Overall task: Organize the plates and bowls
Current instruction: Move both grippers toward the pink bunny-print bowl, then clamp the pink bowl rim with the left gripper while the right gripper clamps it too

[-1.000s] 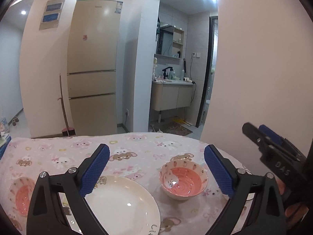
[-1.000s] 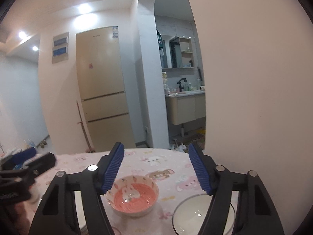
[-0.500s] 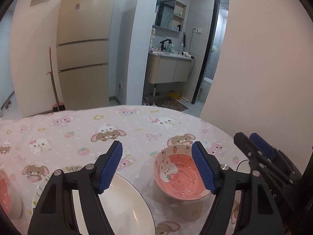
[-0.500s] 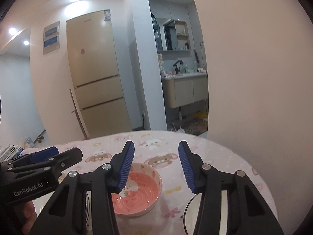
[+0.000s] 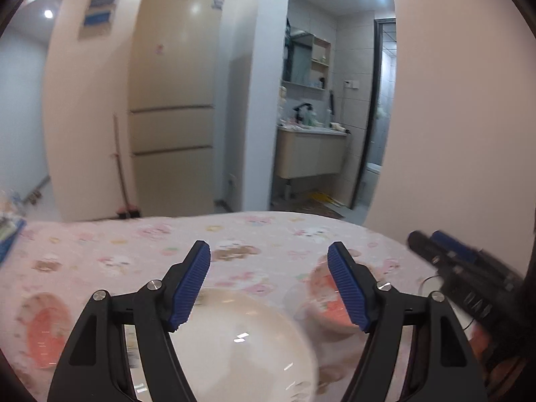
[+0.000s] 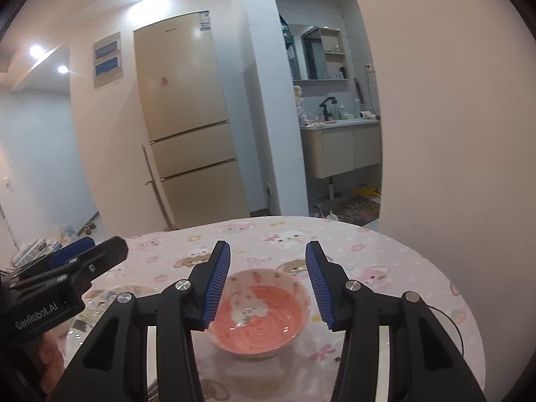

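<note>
A pink bowl [image 6: 261,311] with a cartoon pattern stands upright on the pink tablecloth [image 6: 368,254], just beyond and below my right gripper [image 6: 268,244]. That gripper is open, with nothing between its blue pads. In the blurred left wrist view my left gripper [image 5: 269,246] is open too and hovers over a large white plate [image 5: 234,345]. The same pink bowl [image 5: 321,298] shows partly behind its right finger. A second pink bowl [image 5: 43,328] sits at the far left. Each gripper shows in the other's view: the right gripper [image 5: 452,268] and the left gripper [image 6: 67,278].
A plate with a dark thin rim [image 6: 449,325] lies at the table's right edge, mostly hidden by my right finger. The round table ends close to the pink wall [image 6: 452,134] on the right. A tall fridge [image 6: 187,117] and a bathroom doorway stand behind the table.
Both grippers' jaws have narrowed. The right gripper has come lower and closer to the pink bowl. The left view dipped toward the table, then swung back up and is blurred now.
</note>
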A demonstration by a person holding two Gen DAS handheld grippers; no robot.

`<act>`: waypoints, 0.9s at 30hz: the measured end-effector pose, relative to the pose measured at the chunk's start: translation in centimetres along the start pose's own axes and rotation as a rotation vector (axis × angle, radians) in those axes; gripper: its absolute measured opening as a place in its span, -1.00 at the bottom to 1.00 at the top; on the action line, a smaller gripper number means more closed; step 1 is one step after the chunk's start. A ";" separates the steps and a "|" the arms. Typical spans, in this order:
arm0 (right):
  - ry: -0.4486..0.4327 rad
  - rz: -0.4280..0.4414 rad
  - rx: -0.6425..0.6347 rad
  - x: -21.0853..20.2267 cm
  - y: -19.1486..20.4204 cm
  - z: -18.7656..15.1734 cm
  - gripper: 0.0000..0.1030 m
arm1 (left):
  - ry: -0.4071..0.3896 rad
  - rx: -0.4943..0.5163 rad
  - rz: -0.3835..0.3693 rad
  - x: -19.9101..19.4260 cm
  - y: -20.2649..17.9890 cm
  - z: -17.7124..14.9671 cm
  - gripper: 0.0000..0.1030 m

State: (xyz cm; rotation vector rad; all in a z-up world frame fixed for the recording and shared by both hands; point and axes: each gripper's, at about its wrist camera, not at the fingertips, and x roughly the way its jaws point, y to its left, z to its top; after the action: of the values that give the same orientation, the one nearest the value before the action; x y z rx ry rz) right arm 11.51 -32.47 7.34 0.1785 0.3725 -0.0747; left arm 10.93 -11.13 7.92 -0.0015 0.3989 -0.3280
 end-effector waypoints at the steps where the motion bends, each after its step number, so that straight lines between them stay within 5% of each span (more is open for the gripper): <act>1: 0.002 0.028 0.000 -0.6 0.7 0.1 -0.03 | -0.013 0.007 0.028 -1.2 0.9 -0.4 0.39; 8: 0.053 0.218 -0.044 -2.2 7.7 -0.9 -0.03 | -0.047 -0.015 0.253 -7.5 8.3 -2.8 0.39; 12: 0.197 0.475 -0.112 -0.1 14.8 -1.9 -0.04 | -0.034 -0.011 0.400 -8.4 13.4 -3.4 0.39; 16: 0.313 0.590 -0.166 2.6 21.7 -2.3 -0.03 | 0.008 -0.100 0.522 -9.9 19.6 -3.7 0.39; 22: 0.363 0.601 -0.221 4.8 28.7 -4.1 -0.03 | 0.147 -0.288 0.440 -8.4 25.5 -6.1 0.37; 27: 0.440 0.566 -0.265 7.4 31.9 -6.3 -0.04 | 0.239 -0.397 0.378 -5.2 27.7 -7.9 0.13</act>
State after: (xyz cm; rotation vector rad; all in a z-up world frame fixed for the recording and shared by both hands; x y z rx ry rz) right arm 19.47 -0.28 3.97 0.0310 0.7518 0.5786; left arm 12.09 17.23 0.84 -0.2743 0.6845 0.1305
